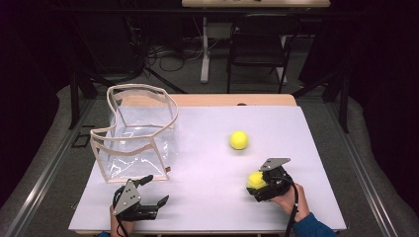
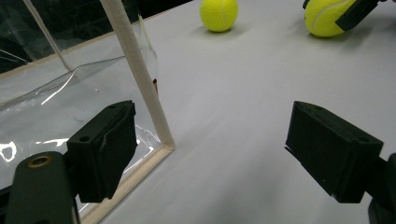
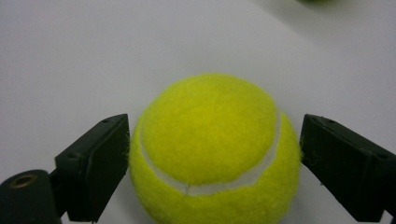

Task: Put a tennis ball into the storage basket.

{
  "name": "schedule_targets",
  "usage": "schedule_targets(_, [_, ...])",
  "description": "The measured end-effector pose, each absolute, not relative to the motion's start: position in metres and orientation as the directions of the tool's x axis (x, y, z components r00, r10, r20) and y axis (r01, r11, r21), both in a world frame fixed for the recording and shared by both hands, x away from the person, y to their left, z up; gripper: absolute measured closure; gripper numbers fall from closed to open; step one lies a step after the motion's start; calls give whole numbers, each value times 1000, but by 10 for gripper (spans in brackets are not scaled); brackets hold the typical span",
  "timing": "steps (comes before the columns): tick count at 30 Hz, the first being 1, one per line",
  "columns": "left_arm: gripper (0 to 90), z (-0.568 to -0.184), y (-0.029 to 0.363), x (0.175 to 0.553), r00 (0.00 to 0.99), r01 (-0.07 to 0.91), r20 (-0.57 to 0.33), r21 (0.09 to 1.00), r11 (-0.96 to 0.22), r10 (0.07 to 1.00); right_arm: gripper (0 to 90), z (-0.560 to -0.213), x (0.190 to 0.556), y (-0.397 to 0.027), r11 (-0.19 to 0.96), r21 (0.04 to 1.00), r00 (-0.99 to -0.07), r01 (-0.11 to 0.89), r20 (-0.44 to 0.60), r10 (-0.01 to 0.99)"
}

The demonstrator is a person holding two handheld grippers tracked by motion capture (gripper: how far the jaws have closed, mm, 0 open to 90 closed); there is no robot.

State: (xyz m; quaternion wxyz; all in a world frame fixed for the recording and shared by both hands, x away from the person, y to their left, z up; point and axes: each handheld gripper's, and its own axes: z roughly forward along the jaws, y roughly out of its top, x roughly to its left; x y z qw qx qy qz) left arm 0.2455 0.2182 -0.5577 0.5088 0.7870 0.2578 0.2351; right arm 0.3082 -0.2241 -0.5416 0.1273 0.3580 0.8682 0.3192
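Note:
A yellow tennis ball (image 1: 256, 179) (image 3: 210, 149) lies on the white table cover near the front right. My right gripper (image 1: 256, 183) (image 3: 215, 158) sits around it, with both black pads touching the ball's sides. A second tennis ball (image 1: 238, 140) (image 2: 219, 14) rests alone near the middle of the table. A clear plastic bag with cream trim (image 1: 136, 131) (image 2: 140, 84) stands open at the left. My left gripper (image 1: 157, 189) (image 2: 210, 149) is open just in front of the bag's near corner, with nothing between its jaws.
The white cover (image 1: 207, 207) spans the table, with bare surface between the bag and the balls. A black folding chair (image 1: 257, 44) and a table leg (image 1: 204, 49) stand behind the table. Grey carpet surrounds it.

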Motion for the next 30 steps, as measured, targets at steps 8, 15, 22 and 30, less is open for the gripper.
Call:
schedule_targets(8, [158,-558,217,245,762,165,108,921,-353,639,189,-546,308,-223,550,626,-707,553,3,707])
schedule_targets(15, [159,-557,217,245,762,164,112,920,-356,638,252,-545,308,-223,550,624,-713,555,17,701])
schedule_targets(22, [159,-557,218,244,763,161,113,920,-357,637,256,-545,308,-223,554,625,-717,550,14,697])
schedule_targets(30, [159,-557,218,244,763,160,115,920,-358,636,258,-541,307,-222,556,630,-721,542,9,693])
